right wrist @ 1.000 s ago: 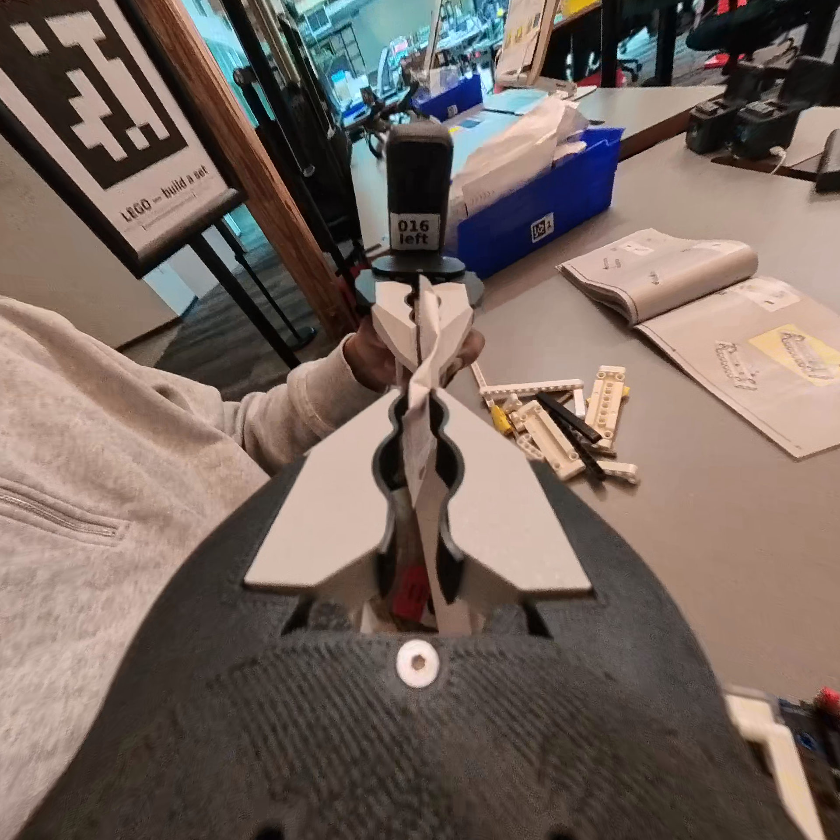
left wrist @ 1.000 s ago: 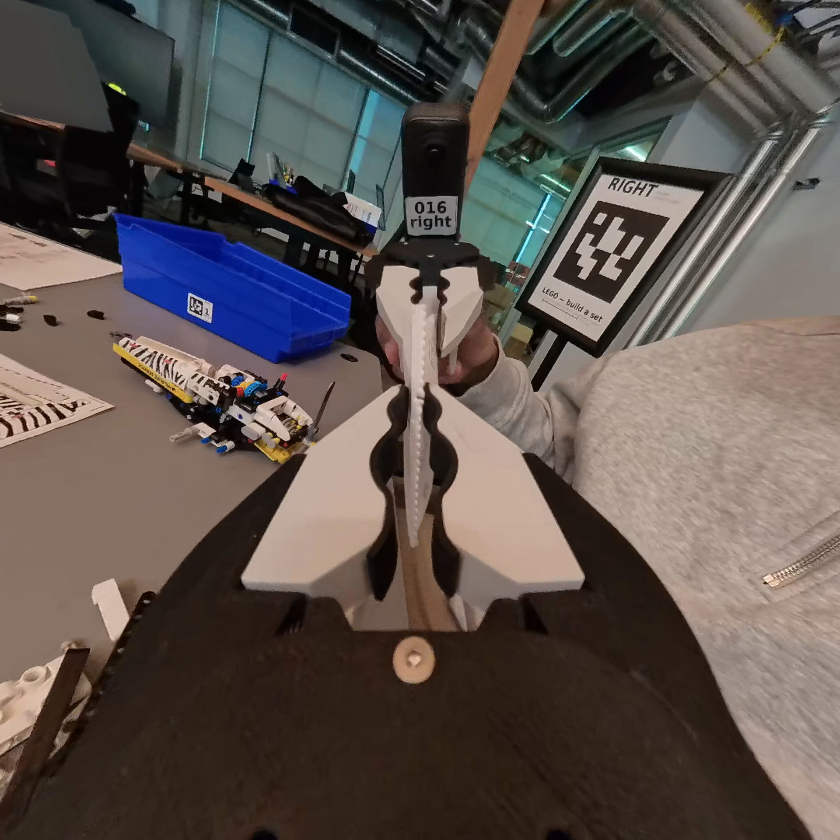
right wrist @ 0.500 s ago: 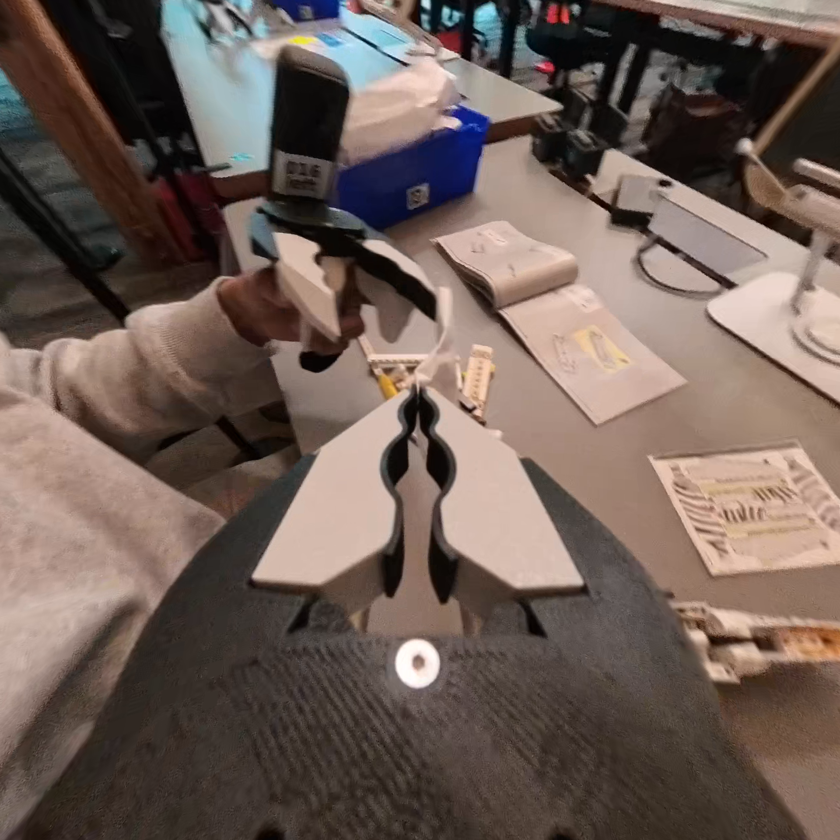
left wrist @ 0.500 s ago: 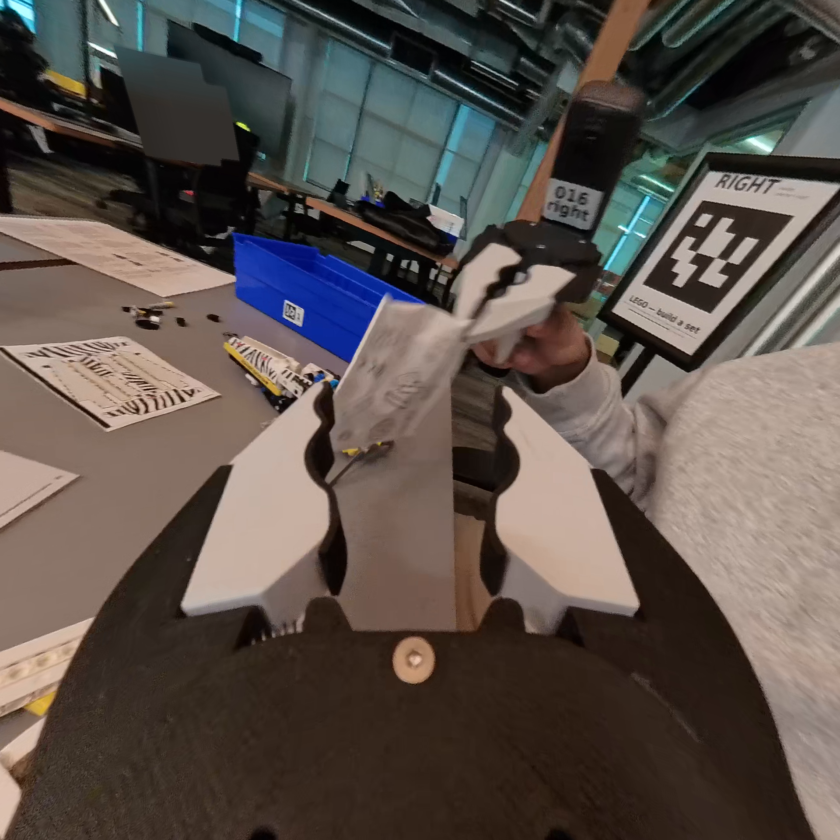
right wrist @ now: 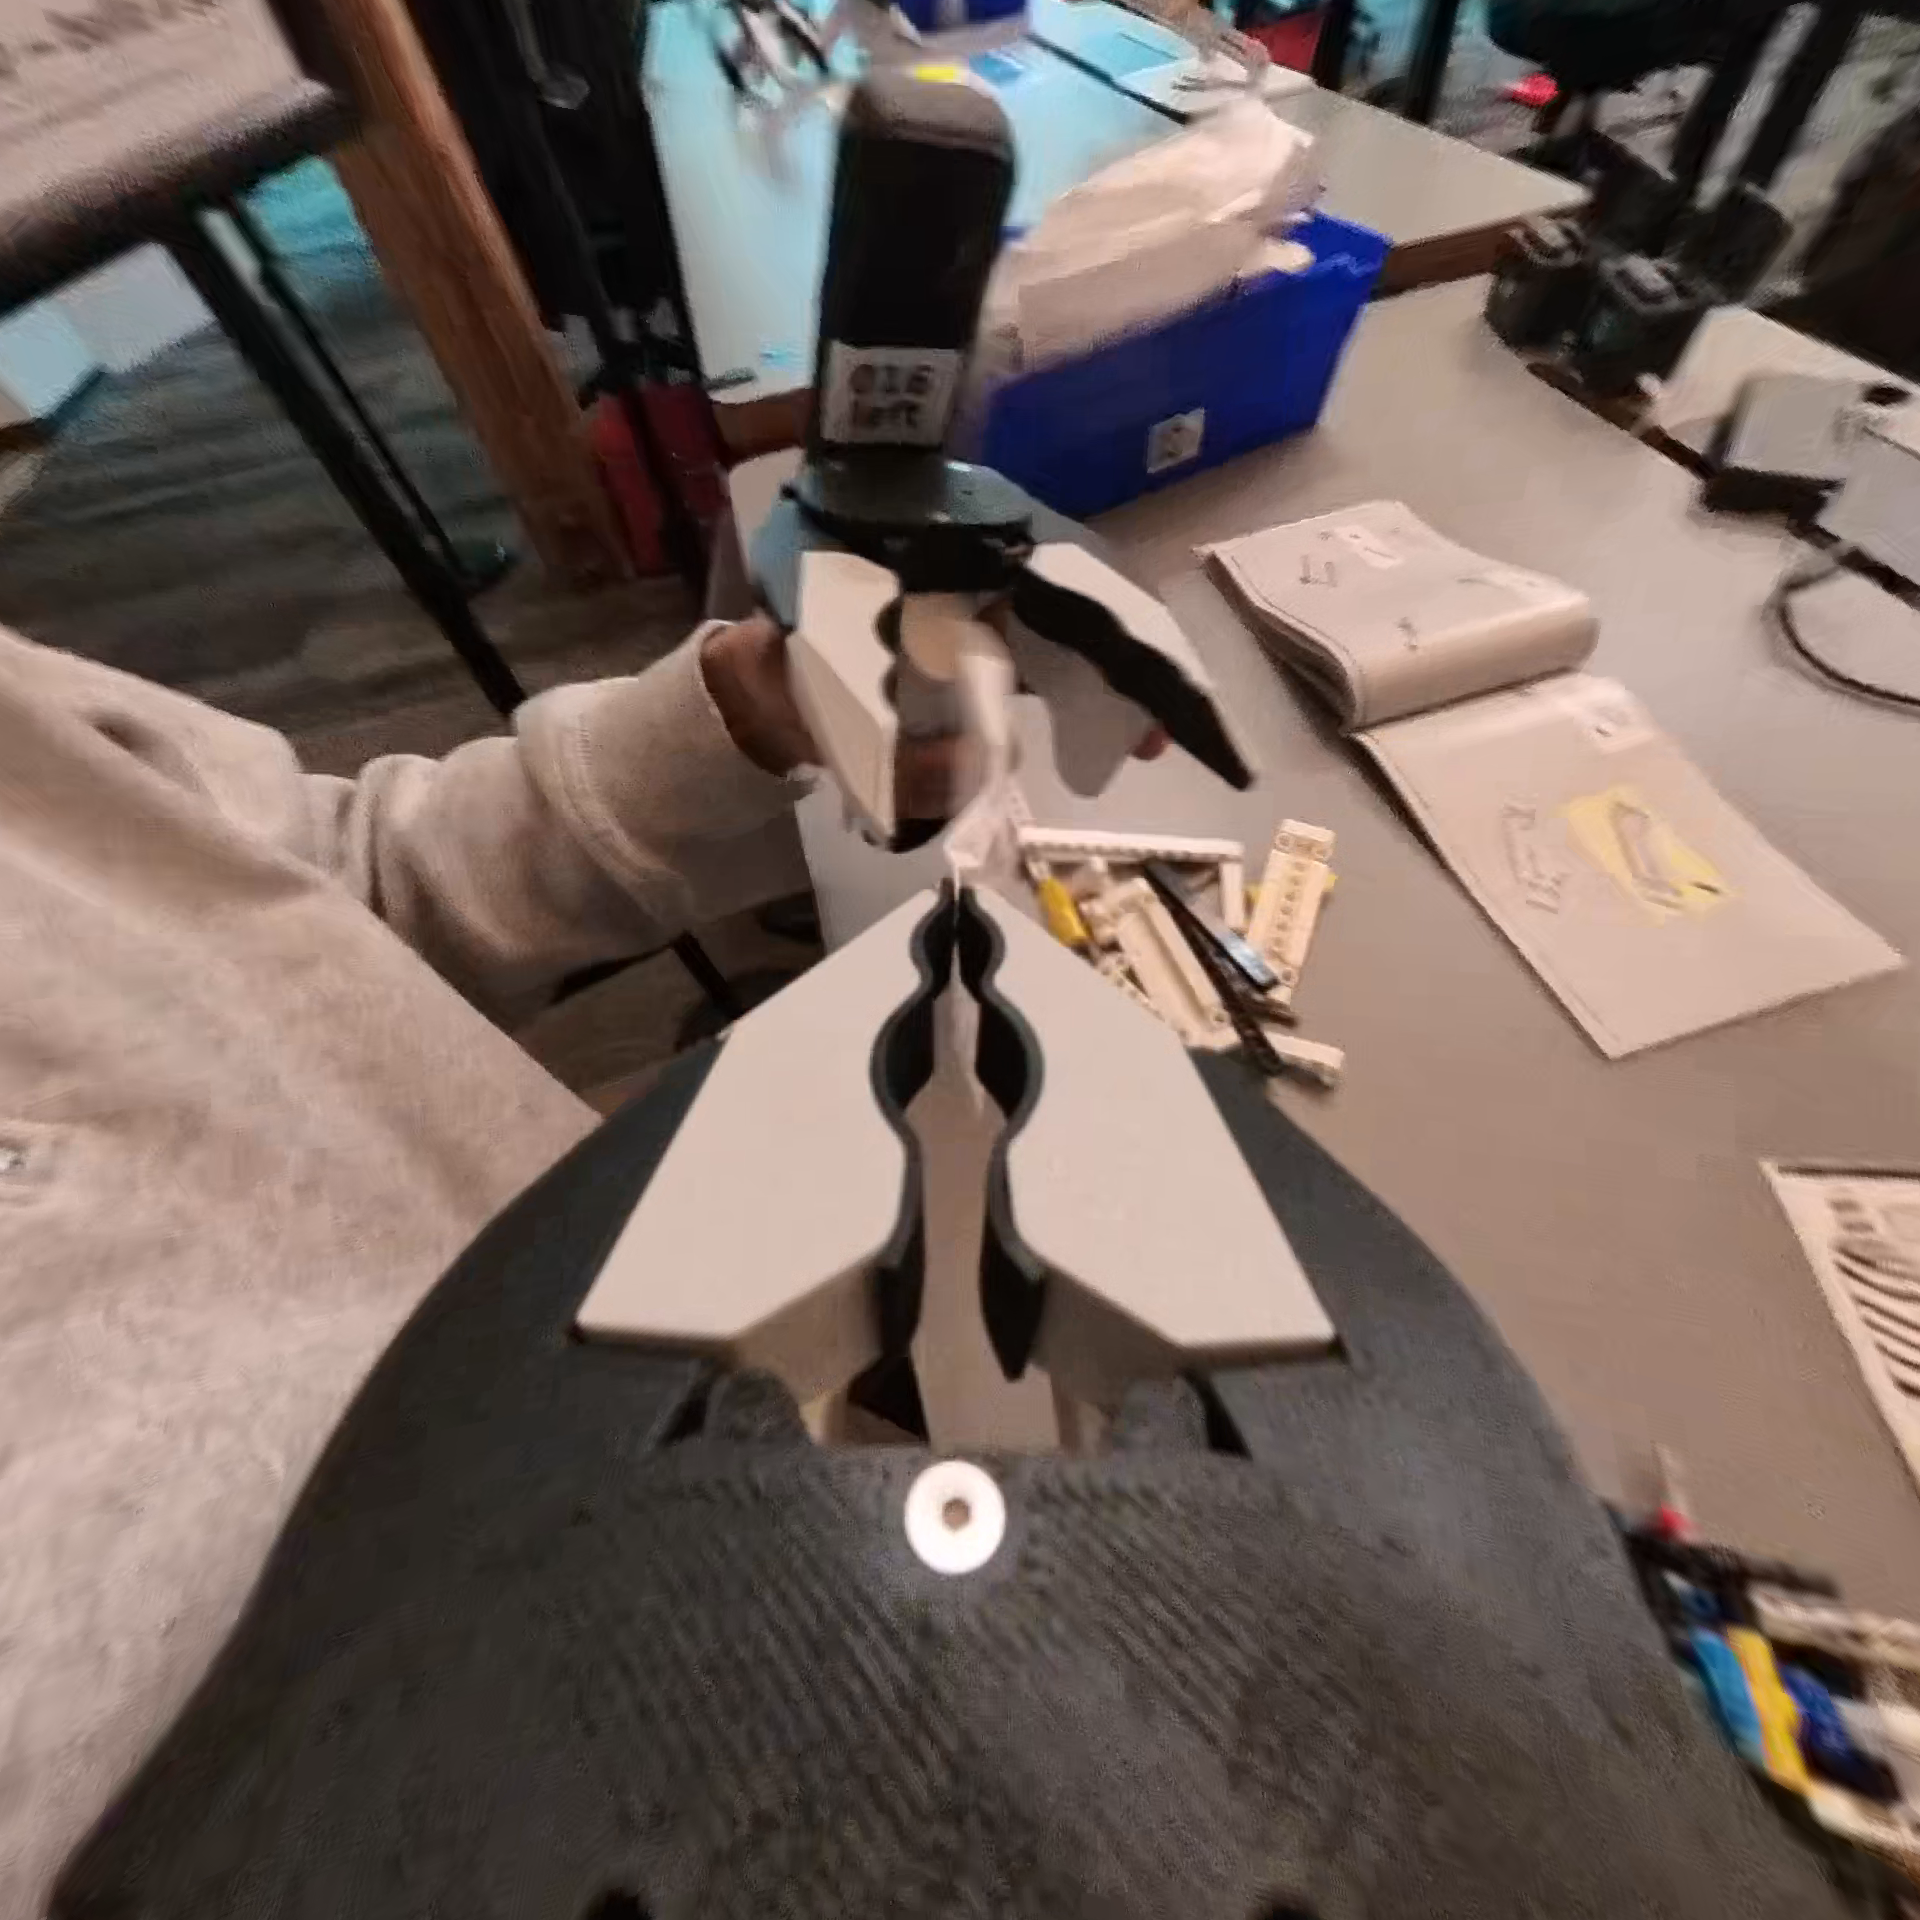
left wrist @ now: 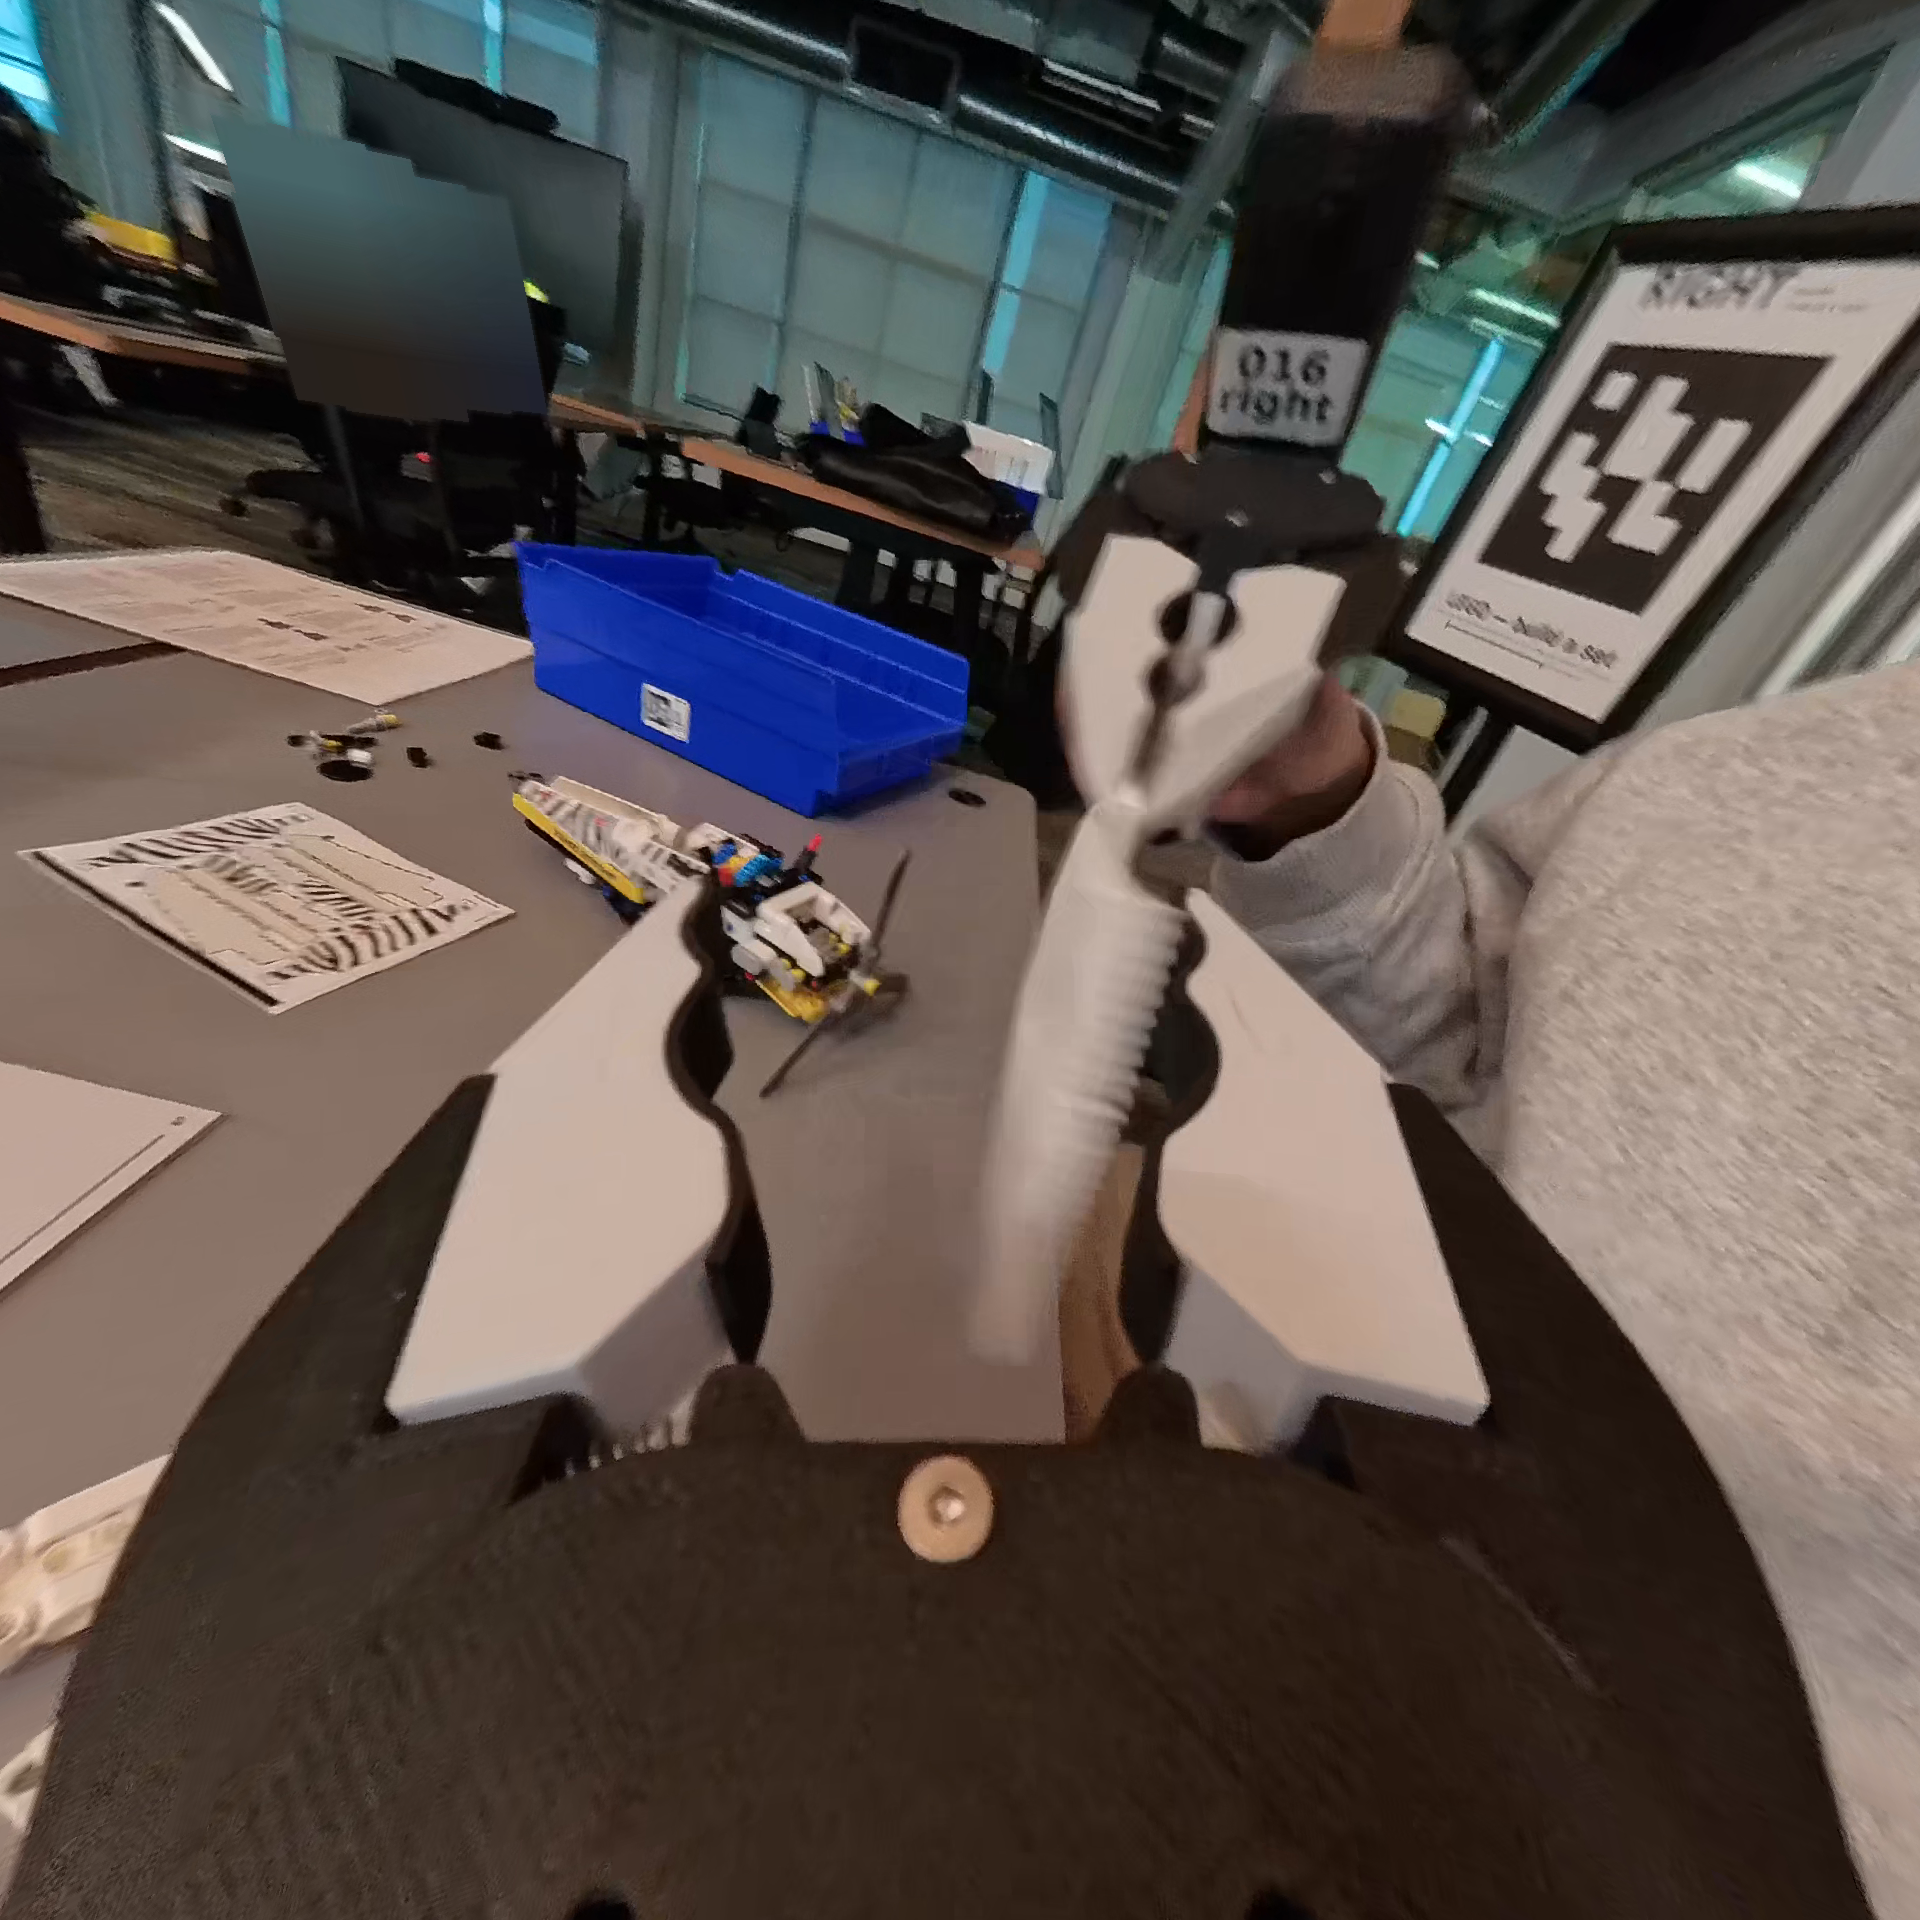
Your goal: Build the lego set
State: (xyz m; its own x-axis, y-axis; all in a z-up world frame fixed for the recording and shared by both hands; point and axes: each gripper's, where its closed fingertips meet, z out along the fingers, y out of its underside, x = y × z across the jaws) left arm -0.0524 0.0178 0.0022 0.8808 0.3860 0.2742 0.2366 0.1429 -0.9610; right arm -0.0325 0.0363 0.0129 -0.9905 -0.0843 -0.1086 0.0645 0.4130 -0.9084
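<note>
The right gripper (right wrist: 954, 902) is pressed together on a thin white plastic bag (left wrist: 1081, 1049), which hangs in mid-air between the spread, empty fingers of the left gripper (left wrist: 940, 935). The bag looks light, limp and slippery, so the serrated edge seems the best hold

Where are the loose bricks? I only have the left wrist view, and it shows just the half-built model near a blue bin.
Observer: A pile of loose bricks lies near the table edge, just beyond the right gripper, which is shut on a white bag.
Operator: Is the manual close?
Observer: Yes, an open booklet lies just past that pile.
Operator: Any other bins?
Observer: A second blue bin sits behind the booklet, stuffed with crumpled wrappers.
</note>
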